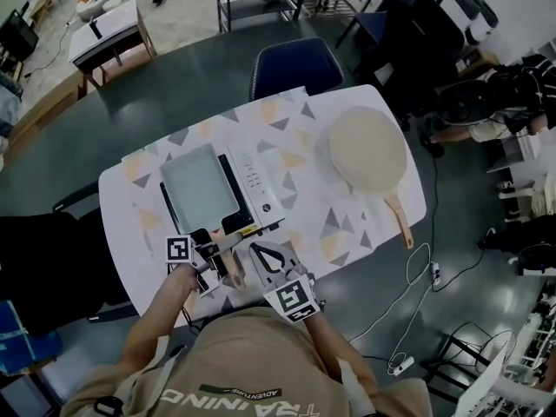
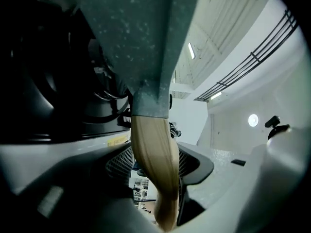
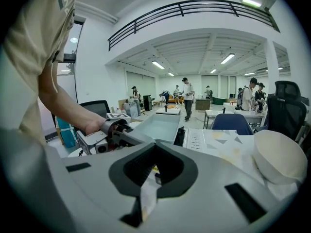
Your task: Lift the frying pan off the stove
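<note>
A rectangular grey-green frying pan point(image 1: 200, 188) lies over the black plate of a white stove point(image 1: 254, 181); I cannot tell whether it still rests on it. Its wooden handle point(image 1: 233, 268) points toward me. My left gripper point(image 1: 226, 254) is shut on that handle. In the left gripper view the handle point(image 2: 155, 164) runs between the dark pads point(image 2: 119, 164), with the pan's underside point(image 2: 141, 33) above. My right gripper point(image 1: 265, 254) sits just right of the handle, shut and holding nothing. The right gripper view shows its jaws point(image 3: 153, 154) together, with the pan point(image 3: 158, 125) and left gripper point(image 3: 116, 130) ahead.
A round cream pan point(image 1: 369, 150) lies at the right of the patterned tablecloth point(image 1: 304, 224), its wooden handle point(image 1: 400, 220) pointing to the near right edge. A blue chair point(image 1: 295, 66) stands behind the table. Cables point(image 1: 417, 276) trail on the floor at the right.
</note>
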The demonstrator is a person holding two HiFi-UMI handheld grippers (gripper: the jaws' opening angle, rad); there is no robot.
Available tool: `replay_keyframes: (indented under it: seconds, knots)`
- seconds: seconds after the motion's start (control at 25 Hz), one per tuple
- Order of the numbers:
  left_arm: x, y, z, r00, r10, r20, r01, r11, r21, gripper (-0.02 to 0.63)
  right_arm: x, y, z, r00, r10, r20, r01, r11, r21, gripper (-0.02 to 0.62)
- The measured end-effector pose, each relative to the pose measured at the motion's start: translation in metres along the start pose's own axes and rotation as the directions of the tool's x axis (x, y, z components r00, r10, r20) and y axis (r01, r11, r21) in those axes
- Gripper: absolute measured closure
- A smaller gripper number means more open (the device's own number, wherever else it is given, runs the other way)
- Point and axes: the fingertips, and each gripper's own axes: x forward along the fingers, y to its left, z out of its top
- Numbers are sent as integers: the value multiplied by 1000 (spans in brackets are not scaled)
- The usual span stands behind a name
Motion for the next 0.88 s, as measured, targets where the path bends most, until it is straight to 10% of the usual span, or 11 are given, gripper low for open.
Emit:
replay_keyframes:
  seconds: [0.6, 0.88]
  knots:
    - [15, -5, 4, 998, -57, 22, 58, 997, -49, 394, 4, -12, -1, 999, 38, 4, -38, 999, -7, 598]
    - [17, -9, 8, 996, -73, 49, 75, 996, -39, 563, 1, -19, -3, 999, 43, 4, -43, 999, -2, 597]
